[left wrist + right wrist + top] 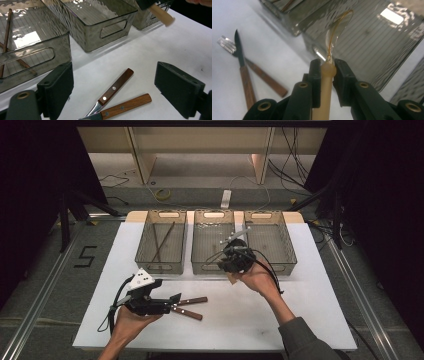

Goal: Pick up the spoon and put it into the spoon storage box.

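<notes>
The job in hand looks like sorting cutlery into three bins. The right gripper (327,71) has its jaws closed on a spoon (329,75) with a pale handle and a clear bowl, and holds it over the near edge of the middle bin (213,268), bowl tipped toward the bin. That bin appears bare, so the spoon would be its first piece. The left bin (161,266) already holds a pair of chopsticks (161,241), which reads as one sort done. Two knives (117,86) with wooden handles lie crossed on the white table (310,310), not yet picked up. The left gripper (113,93) hovers just over them with its jaws wide apart and nothing between the pads. Left to do, by this reckoning: dropping the spoon and binning both knives, probably in the right bin (290,250).
</notes>
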